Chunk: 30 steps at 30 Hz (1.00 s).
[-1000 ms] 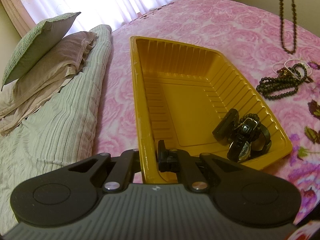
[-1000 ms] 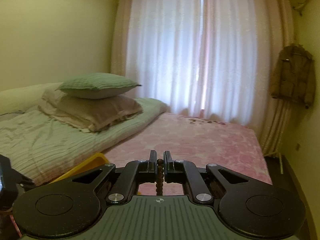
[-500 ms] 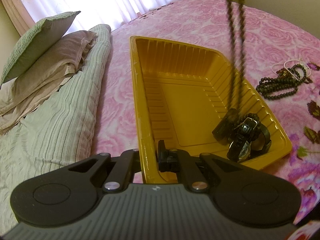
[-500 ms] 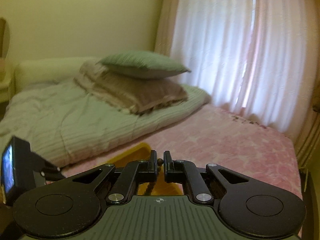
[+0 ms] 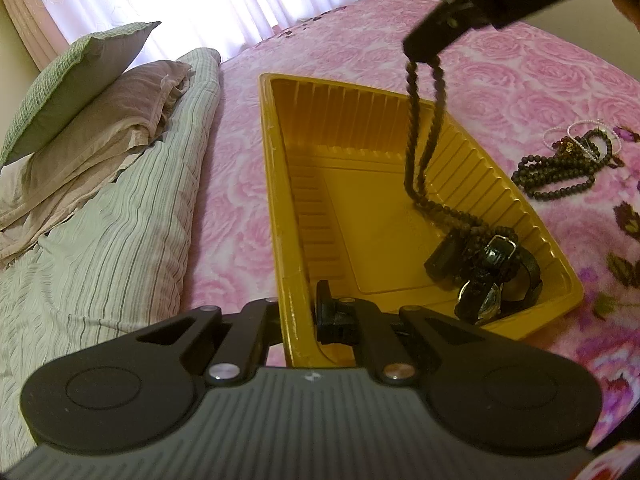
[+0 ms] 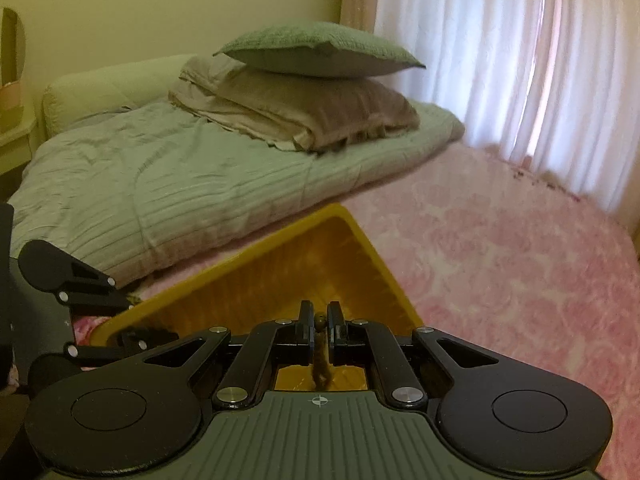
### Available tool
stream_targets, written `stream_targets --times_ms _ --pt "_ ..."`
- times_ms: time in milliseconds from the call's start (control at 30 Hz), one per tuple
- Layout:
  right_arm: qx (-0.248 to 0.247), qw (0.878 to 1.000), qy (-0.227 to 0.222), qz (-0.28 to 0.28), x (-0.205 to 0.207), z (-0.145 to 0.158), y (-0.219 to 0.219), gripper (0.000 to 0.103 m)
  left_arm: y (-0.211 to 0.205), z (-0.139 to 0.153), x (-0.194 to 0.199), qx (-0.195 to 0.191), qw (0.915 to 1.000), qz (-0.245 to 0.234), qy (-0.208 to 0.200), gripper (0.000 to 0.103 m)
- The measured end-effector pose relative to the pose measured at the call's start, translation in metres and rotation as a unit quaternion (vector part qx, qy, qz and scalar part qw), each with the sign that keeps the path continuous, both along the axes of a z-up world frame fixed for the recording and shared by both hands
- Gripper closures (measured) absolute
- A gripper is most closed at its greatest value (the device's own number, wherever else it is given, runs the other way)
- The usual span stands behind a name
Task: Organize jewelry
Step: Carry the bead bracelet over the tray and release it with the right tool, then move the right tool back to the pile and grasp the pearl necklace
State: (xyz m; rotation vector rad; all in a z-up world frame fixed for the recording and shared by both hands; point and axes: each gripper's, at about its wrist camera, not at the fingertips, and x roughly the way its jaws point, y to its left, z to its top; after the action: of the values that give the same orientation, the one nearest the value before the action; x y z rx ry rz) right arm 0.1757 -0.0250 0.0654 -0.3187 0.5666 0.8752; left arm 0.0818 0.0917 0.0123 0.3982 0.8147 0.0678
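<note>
Pink bedspread (image 5: 360, 32) carries yellow tray (image 5: 276, 200). Right gripper (image 6: 319, 320), tilted down over tray, pinches necklace (image 5: 416, 148); strand hangs vertical, tail on watches (image 5: 488, 272) at near-right corner. Left gripper (image 5: 298, 312) clamps tray's near-left rim.

Yellow tray (image 5: 280, 184): thin moulded plastic, glossy, with ribbed walls. Bead necklace (image 5: 416, 148): small dark round beads, matt. Watches (image 5: 494, 276): black glossy straps, one shiny metal case. Loose bead strands (image 5: 560, 172): dark matt beads, plus pale pearly ones. Bedspread (image 5: 500, 80): pink rose-patterned cloth, plush. Quilt (image 5: 120, 220): striped, crinkled cloth. Green pillow (image 6: 320, 46): coarse-textured cloth. Curtain (image 6: 500, 60): sheer white fabric.
</note>
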Motion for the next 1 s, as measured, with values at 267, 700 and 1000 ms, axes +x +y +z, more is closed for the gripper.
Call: stream_targets --times_ms 267,700,1000 --pt "0.009 1.000 0.014 -0.001 0.003 0.000 -0.011 0.097 -0.001 0.000 0.001 0.001 1.0000 0.001 0.000 0.099" --pt "0.083 0.994 0.025 -0.072 0.002 0.010 -0.079 0.067 0.000 0.001 0.001 -0.001 1.0000 0.004 0.000 0.099" --pt "0.092 0.961 0.080 -0.249 -0.001 -0.040 -0.203 0.064 0.000 0.000 0.000 0.002 1.0000 0.004 -0.001 0.099"
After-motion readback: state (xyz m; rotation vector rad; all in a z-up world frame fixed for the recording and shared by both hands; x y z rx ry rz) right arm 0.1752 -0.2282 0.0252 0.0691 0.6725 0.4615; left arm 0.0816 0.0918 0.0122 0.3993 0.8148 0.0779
